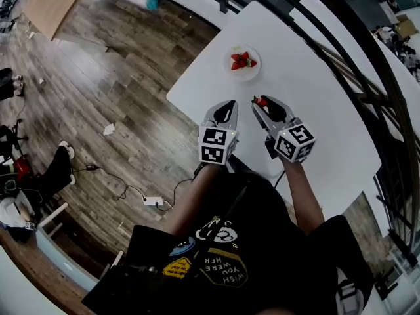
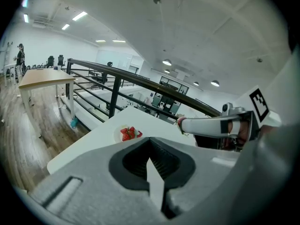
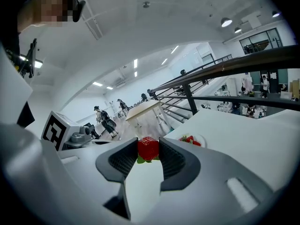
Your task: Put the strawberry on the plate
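Plate (image 1: 243, 63) on table (image 1: 315, 71), strawberries (image 1: 242, 60) on it. Nearer, over table's near edge: left gripper (image 1: 229, 104) just left of right gripper (image 1: 258, 104). Strawberry (image 3: 148, 148) between right jaws. Railing (image 1: 341, 18) behind table, floor (image 1: 118, 77) left.

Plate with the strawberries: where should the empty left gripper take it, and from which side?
Probably the bare near rim of the plate, coming in from the left gripper side. It lies flat, and the strawberries pile up in its middle.
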### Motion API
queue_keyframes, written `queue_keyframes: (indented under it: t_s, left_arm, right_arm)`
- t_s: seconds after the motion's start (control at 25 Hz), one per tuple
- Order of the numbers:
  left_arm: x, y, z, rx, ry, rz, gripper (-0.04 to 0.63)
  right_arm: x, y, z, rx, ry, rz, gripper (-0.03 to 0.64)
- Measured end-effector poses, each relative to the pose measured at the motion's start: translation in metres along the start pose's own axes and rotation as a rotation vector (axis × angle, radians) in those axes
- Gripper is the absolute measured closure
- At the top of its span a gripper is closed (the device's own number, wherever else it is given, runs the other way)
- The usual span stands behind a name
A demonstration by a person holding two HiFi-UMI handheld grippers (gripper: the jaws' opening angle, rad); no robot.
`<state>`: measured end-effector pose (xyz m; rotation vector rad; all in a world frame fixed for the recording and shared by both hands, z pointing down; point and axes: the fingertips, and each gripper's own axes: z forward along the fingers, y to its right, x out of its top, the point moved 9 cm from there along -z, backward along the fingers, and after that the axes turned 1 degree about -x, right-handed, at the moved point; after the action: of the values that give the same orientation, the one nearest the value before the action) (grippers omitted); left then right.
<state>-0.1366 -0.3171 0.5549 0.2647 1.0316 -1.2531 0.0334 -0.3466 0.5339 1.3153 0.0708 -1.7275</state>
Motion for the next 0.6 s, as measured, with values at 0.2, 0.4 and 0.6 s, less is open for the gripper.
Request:
queue_keyframes:
  t_s: [0.2,0.4,0.6]
  left_arm:
    - [0.002,-0.014,0.011,-0.013,-0.022,-0.009,0.594]
    - [0.004,-0.030,0.024,0.003,-0.032,-0.057,0.594]
    - [0.005,-0.042,0.037,-0.006,-0.048,-0.054,0.595]
  right_arm:
    - [0.005,0.005,0.015,-0.012,-0.007,0.004,0.476]
    - [0.004,0.014,0.031,-0.025,-0.019,0.003,0.476]
    - [0.003,0.022,0.045,-0.047,-0.029,0.004,0.476]
